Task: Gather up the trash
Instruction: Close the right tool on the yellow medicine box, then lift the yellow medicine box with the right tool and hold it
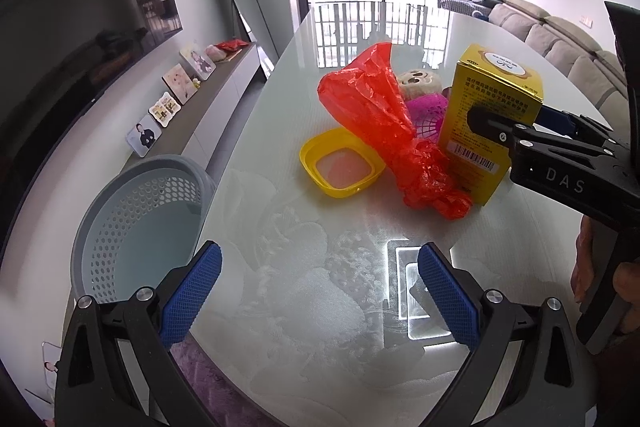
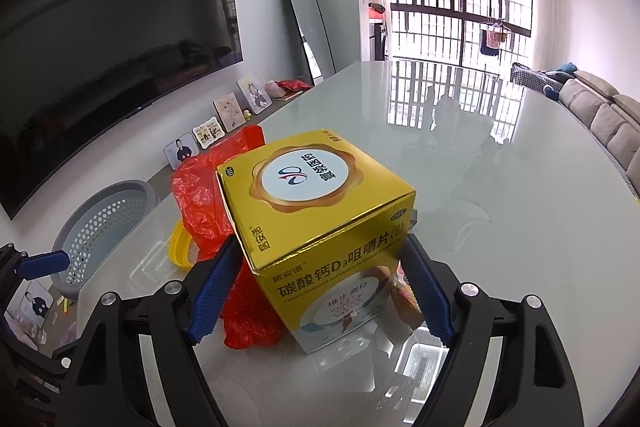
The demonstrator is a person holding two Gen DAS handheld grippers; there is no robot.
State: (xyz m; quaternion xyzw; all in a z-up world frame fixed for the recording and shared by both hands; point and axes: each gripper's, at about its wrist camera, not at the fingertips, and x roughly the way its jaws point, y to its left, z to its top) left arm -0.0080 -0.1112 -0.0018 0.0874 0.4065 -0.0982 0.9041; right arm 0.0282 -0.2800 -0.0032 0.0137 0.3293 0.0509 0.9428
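Standing on the bench (image 1: 304, 307), the yellow box (image 2: 320, 223) sits between the right gripper (image 2: 320, 275) fingers, touching the red bag (image 1: 384, 123). I cannot tell if they squeeze it. The left gripper (image 1: 320, 291) fingers are wide apart, holding nothing, near the gray basket (image 1: 132, 223).

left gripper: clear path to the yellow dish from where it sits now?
Probably yes. The left gripper is open over bare table, with nothing between it and the yellow dish; the red bag only crowds the dish's right edge.

Red bag (image 1: 384, 123) crowding yellow box (image 1: 490, 123)
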